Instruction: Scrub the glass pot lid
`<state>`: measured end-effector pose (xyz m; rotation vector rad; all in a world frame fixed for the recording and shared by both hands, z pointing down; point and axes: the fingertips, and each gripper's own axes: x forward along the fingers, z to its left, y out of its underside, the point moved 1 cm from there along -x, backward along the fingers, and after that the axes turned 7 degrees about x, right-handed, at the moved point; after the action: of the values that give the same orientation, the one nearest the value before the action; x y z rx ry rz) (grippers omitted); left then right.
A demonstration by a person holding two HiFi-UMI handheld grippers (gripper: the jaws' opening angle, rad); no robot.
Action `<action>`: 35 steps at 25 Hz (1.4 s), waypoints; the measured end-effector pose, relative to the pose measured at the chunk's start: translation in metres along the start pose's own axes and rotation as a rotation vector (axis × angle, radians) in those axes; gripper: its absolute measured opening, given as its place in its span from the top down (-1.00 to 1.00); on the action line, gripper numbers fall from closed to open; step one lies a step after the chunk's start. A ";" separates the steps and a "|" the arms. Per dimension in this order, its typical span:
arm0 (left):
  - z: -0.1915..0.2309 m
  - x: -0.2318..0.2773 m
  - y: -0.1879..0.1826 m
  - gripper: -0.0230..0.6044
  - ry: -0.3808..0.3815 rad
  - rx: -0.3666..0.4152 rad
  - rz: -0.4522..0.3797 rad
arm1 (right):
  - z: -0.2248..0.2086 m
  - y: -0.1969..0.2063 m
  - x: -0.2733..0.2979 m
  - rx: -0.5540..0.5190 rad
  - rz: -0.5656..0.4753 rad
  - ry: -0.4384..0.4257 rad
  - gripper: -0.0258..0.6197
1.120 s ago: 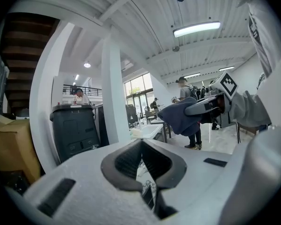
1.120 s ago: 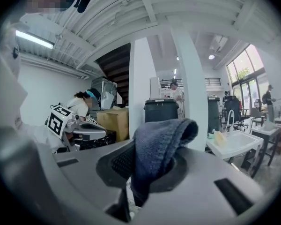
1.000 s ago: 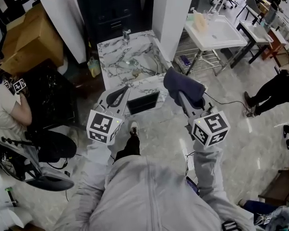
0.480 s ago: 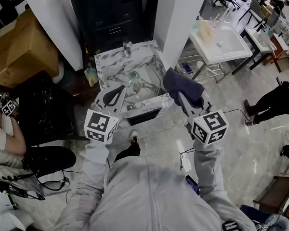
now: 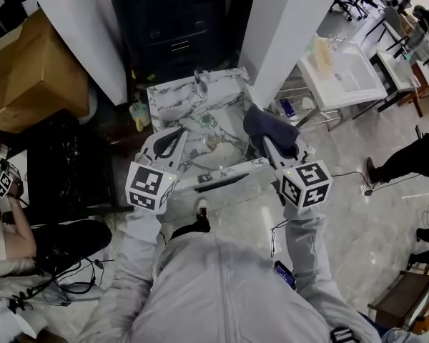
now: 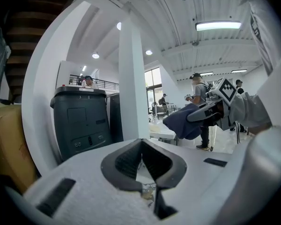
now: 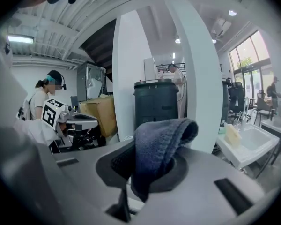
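Observation:
A marble sink unit (image 5: 173,95) stands in front of me in the head view. Something pale and glassy lies in its basin (image 5: 216,140); it is too small to tell whether it is the pot lid. My left gripper (image 5: 174,137) hovers over the basin's front left, shut with nothing between its jaws (image 6: 144,167). My right gripper (image 5: 272,136) is over the front right corner, shut on a dark blue cloth (image 5: 268,127) that drapes over its tips (image 7: 158,146). The left gripper view also catches that cloth (image 6: 183,123).
A dark cabinet (image 5: 177,27) and a white pillar (image 5: 289,20) stand behind the sink. A cardboard box (image 5: 32,70) is at the left and a white basin table (image 5: 347,77) at the right. One person sits at the left edge (image 5: 7,234); another stands at the right (image 5: 407,164).
I have come closer to the sink: both grippers, earlier short of its front edge, now reach over the basin. The right gripper still holds the cloth.

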<state>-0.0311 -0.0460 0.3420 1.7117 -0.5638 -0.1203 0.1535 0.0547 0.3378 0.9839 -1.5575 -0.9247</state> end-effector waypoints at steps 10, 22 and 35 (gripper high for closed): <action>0.052 0.036 0.029 0.84 0.031 -0.027 0.001 | -0.021 0.004 0.078 0.015 0.077 0.043 0.73; 0.086 0.058 0.059 0.84 0.024 -0.083 0.044 | -0.041 0.033 0.138 0.050 0.165 0.099 0.73; 0.078 0.076 0.093 0.84 -0.093 -0.175 0.109 | -0.078 0.103 0.209 0.041 0.351 0.041 0.73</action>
<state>-0.0225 -0.1589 0.4294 1.5084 -0.6940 -0.1668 0.1883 -0.1070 0.5192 0.7209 -1.6532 -0.6248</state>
